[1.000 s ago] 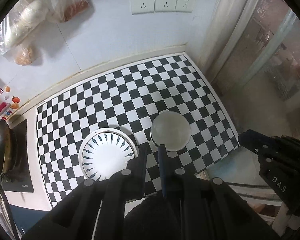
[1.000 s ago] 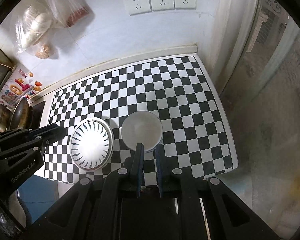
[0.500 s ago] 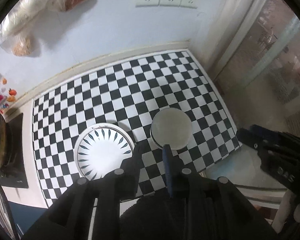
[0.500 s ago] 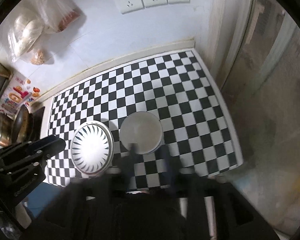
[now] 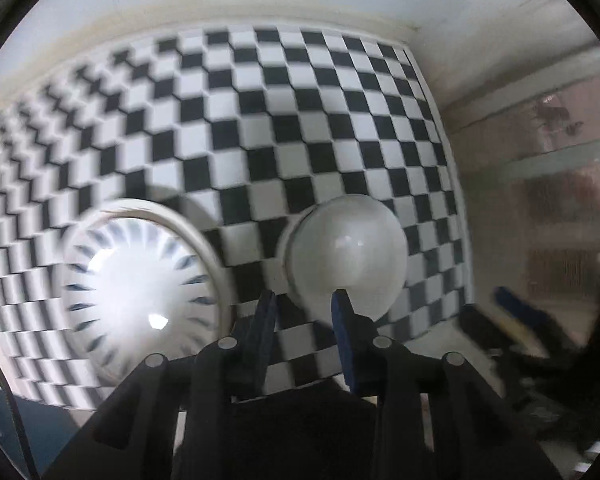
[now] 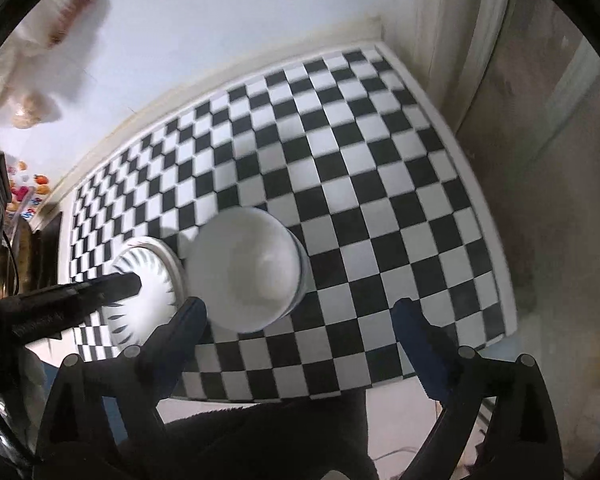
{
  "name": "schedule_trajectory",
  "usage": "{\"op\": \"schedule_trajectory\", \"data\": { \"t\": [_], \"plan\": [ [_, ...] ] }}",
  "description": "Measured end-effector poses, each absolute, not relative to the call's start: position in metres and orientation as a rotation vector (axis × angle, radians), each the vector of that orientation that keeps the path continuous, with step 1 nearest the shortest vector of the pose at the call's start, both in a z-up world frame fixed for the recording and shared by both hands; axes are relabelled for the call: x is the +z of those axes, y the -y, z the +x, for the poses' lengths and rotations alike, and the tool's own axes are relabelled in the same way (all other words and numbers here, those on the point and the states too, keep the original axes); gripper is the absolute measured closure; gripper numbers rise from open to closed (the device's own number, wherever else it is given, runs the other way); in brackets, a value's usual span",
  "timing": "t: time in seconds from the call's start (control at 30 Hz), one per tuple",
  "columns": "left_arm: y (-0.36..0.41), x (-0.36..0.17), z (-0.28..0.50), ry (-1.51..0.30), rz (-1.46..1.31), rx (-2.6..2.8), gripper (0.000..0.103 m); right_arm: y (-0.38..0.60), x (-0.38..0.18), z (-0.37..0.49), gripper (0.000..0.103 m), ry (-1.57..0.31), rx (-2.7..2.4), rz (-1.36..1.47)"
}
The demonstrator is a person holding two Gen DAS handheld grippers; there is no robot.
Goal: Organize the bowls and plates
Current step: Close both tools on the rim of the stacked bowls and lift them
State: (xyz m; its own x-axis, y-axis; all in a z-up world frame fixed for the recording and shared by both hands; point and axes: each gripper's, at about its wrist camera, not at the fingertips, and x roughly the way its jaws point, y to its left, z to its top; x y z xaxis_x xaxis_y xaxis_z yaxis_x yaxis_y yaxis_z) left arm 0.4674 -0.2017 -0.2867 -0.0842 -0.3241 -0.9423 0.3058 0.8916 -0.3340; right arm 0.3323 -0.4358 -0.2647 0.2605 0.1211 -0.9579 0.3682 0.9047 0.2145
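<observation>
Checkered mat (image 5: 300,120) | plate (image 5: 140,300) beside bowl (image 5: 348,252) | both jaws opening, empty

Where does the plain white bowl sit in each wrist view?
Left wrist: white bowl right of centre, just beyond the left gripper.
Right wrist: white bowl centre-left, beyond the right gripper, whose jaws are opening.
Shared landmark: patterned plate, left of the bowl.

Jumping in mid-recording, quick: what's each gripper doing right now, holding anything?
Left gripper: jaws partly apart and opening, holding nothing, above the white bowl.
Right gripper: jaws wide and opening, empty, near the same bowl.
</observation>
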Motion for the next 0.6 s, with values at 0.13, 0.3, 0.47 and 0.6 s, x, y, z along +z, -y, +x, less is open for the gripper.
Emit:
{"op": "schedule_trajectory", "data": {
  "t": [0.13, 0.3, 0.47, 0.6],
  "plan": [
    [0.213, -0.323, 0.487, -1.674, -0.083, -0.539, 0.076, 0.450, -0.317, 0.345, 0.007, -1.384, -0.150, 0.546],
    [0.229, -0.358, 0.498, -1.756, -0.083, -0.543, 0.069, 0.455, -0.363, 0.356, 0.007, -1.447, -0.107, 0.633],
    [0.238, -0.375, 0.505, -1.781, -0.060, -0.533, 0.065, 0.451, -0.389, 0.368, 0.007, -1.499, -0.075, 0.633],
    [0.241, -0.395, 0.507, -1.819, -0.043, -0.520, 0.065, 0.446, -0.407, 0.378, 0.007, -1.532, -0.046, 0.642]
  ]
}}
